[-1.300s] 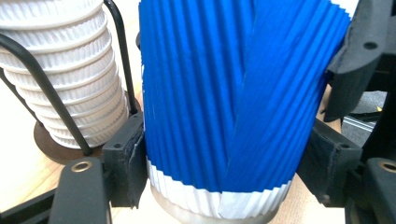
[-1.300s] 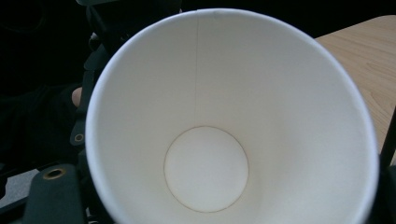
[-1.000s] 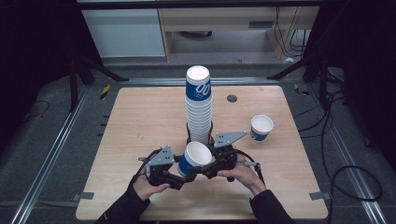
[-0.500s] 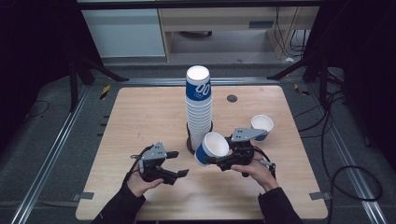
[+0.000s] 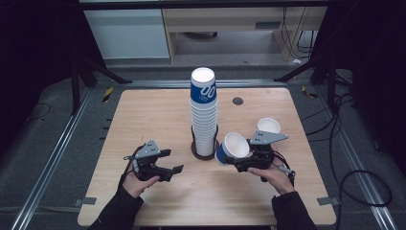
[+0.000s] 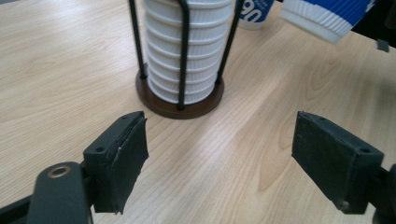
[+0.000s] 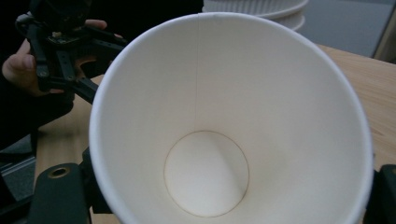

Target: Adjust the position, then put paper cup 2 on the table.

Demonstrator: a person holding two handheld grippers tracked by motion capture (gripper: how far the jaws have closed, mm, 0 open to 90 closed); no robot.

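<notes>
1. The left tongs [image 5: 173, 162] sit low over the near left part of the pale wooden desk [image 5: 143, 120], held in the person's left hand [image 5: 139, 181]; their 2 black pads [image 6: 125, 154] stand wide apart with bare wood between them.
2. The right tongs [image 5: 235, 163], in the right hand [image 5: 274, 176], are clamped on a blue-and-white ribbed paper cup [image 5: 231, 147], which is lifted off the desk and tipped on its side, its mouth facing up and toward the person.
3. In the right gripper view, the white inside of that cup and its round base sit straight ahead, and the left tongs show at upper left.
4. Just left of the held cup stands a tall stack of white ribbed paper cups [image 5: 204, 115], topped by a blue-banded one, inside a black wire holder with a round brown base [image 6: 180, 100].
5. A 2nd single blue-and-white paper cup [image 5: 268, 126] stands upright on the desk, just beyond the right tongs.
6. A small dark round disc [image 5: 237, 101] lies farther back on the desk.
</notes>
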